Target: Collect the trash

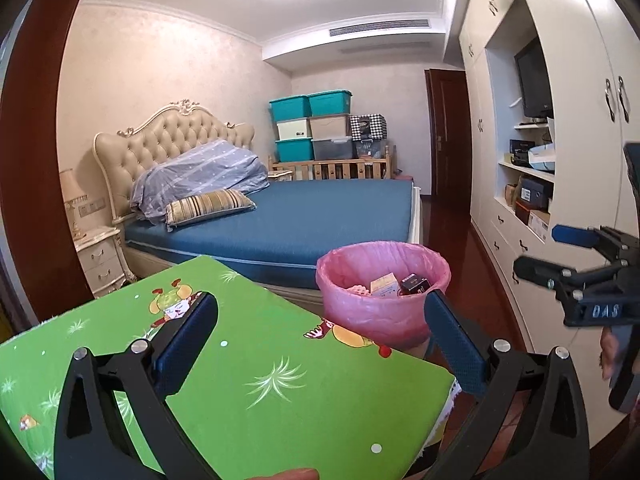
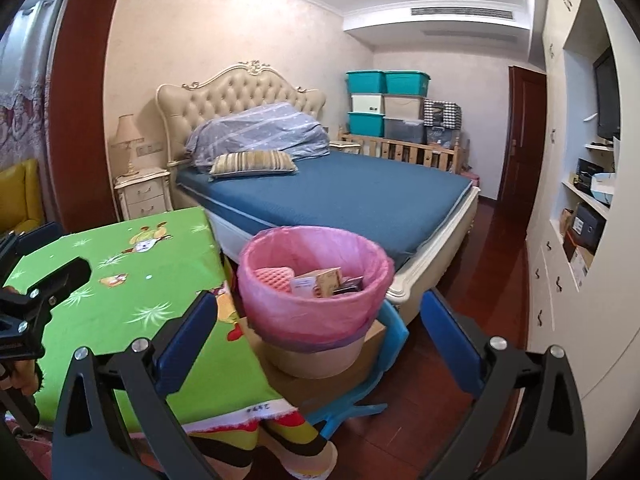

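Through the left wrist camera we are looking over a table under a green cartoon-print cloth (image 1: pixel 256 360), its top bare. Our left gripper (image 1: pixel 320 340) is hanging above it with its blue pads spread wide and nothing between them. The trash bin (image 1: pixel 380 292), lined with a pink bag, is sitting just past the table's far right corner, with small boxes (image 1: pixel 400 283) lying inside. Behind it a bed (image 1: pixel 304 220) with a blue sheet is filling the room, and white cupboards (image 1: pixel 560 92) are running down the right wall. Our right gripper (image 1: pixel 536 252) is showing at the right edge, spread apart and empty.

Through the right wrist camera we are seeing the bin (image 2: pixel 316 304) resting on a cardboard box (image 2: pixel 320 380), beside the table. The right gripper (image 2: pixel 320 340) is standing wide open and empty over a red wood floor (image 2: pixel 452 352).
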### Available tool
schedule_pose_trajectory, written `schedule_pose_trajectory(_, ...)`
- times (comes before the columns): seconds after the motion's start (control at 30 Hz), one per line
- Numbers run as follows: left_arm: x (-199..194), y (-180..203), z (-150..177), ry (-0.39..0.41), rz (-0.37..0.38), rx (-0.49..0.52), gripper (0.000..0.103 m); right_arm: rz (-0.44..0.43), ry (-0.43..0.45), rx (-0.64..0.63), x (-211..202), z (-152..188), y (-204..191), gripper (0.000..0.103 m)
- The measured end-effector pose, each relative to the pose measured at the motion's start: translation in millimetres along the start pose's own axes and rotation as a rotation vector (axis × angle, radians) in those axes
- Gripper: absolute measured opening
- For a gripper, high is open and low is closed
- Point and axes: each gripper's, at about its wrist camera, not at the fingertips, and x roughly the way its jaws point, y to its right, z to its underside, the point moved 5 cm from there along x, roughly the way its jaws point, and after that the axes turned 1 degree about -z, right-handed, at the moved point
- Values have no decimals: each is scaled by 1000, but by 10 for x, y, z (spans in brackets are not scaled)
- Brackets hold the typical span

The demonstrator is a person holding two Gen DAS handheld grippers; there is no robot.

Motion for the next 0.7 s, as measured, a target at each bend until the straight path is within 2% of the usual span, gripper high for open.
schedule_pose_trajectory(0.7,222,64,65,-67,30,-7,97,-36,-2,-26,-25,12,-98,99)
